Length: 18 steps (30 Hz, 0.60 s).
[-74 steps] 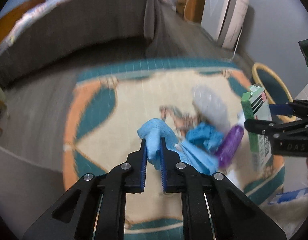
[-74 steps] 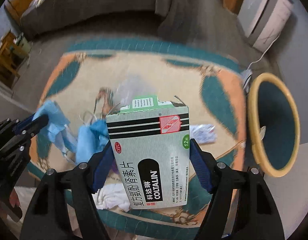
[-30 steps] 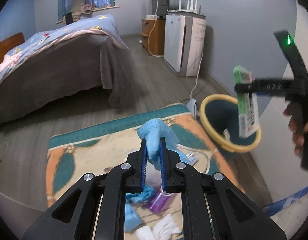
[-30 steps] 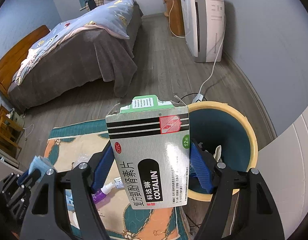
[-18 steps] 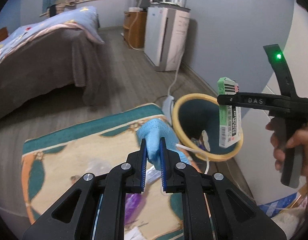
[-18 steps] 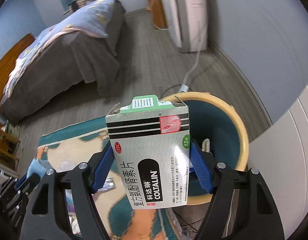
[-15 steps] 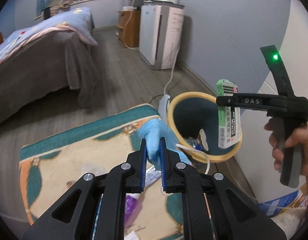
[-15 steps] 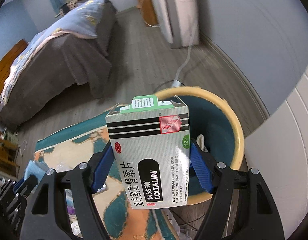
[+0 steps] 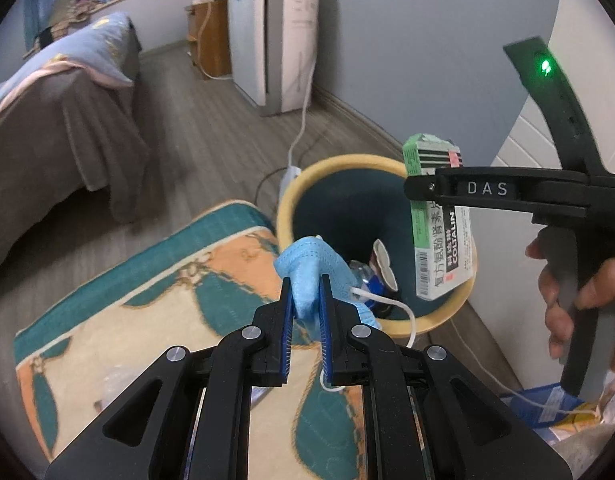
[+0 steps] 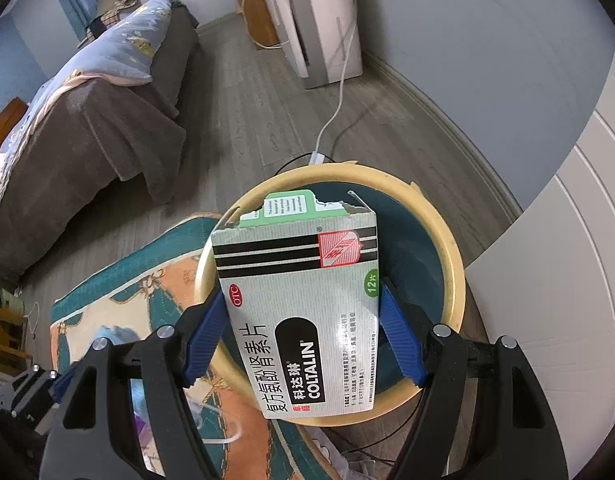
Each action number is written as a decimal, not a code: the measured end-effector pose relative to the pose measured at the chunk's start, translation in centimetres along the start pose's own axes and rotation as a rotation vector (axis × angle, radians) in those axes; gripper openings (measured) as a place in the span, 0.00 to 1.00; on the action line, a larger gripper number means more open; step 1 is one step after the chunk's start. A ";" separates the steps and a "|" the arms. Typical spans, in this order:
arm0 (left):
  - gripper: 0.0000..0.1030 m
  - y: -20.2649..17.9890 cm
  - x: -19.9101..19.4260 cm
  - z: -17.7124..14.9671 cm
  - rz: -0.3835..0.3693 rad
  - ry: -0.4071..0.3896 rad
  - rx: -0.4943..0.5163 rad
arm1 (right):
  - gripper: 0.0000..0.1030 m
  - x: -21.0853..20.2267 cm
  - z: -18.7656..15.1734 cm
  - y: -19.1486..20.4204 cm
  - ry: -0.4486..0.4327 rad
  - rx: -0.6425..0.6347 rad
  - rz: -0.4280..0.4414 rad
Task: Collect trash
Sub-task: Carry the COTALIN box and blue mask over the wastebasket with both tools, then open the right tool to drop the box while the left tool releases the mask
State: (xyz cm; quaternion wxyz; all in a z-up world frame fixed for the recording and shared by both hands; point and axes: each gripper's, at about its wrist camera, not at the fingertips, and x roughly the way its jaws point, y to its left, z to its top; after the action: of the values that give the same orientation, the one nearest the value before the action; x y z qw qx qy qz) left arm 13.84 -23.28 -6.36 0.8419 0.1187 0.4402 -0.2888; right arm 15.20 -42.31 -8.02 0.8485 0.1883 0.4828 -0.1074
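My left gripper (image 9: 305,284) is shut on a blue face mask (image 9: 311,268) with white ear loops, held near the rim of a yellow-rimmed teal trash bin (image 9: 285,200). My right gripper (image 10: 301,320) is shut on a grey-green COLTALIN medicine box (image 10: 303,312) and holds it over the bin's opening (image 10: 453,264). The box (image 9: 441,232) and the right gripper (image 9: 423,188) also show in the left wrist view, above the bin's right side. Some trash lies in the bin's bottom (image 9: 381,268).
A patterned teal and orange rug (image 9: 179,304) lies left of the bin with loose trash on it (image 10: 143,420). A bed (image 10: 87,112) stands to the left, a white appliance (image 9: 275,40) at the back with a cable on the wood floor. A white cabinet (image 10: 567,280) is on the right.
Both grippers have moved closer to the bin. The medicine box now hangs over the bin's opening and the mask is at its near rim. Both grips are unchanged.
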 end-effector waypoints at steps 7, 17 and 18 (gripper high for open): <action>0.12 -1.0 2.1 2.8 -0.002 0.003 0.006 | 0.70 -0.6 0.9 -1.3 -0.085 0.064 -0.050; 0.13 -1.7 2.7 5.9 -0.007 -0.063 -0.012 | 0.70 -3.0 1.5 -2.4 -0.242 0.124 -0.041; 0.14 -1.7 2.7 6.0 -0.009 -0.066 -0.018 | 0.70 -3.1 1.6 -2.2 -0.255 0.128 -0.037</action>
State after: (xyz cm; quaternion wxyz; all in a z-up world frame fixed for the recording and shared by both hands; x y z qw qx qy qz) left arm 18.03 -28.43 -4.96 0.8557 0.0995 0.4153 -0.2923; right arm 14.04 -44.98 -5.10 0.8870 0.2179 0.3669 -0.1768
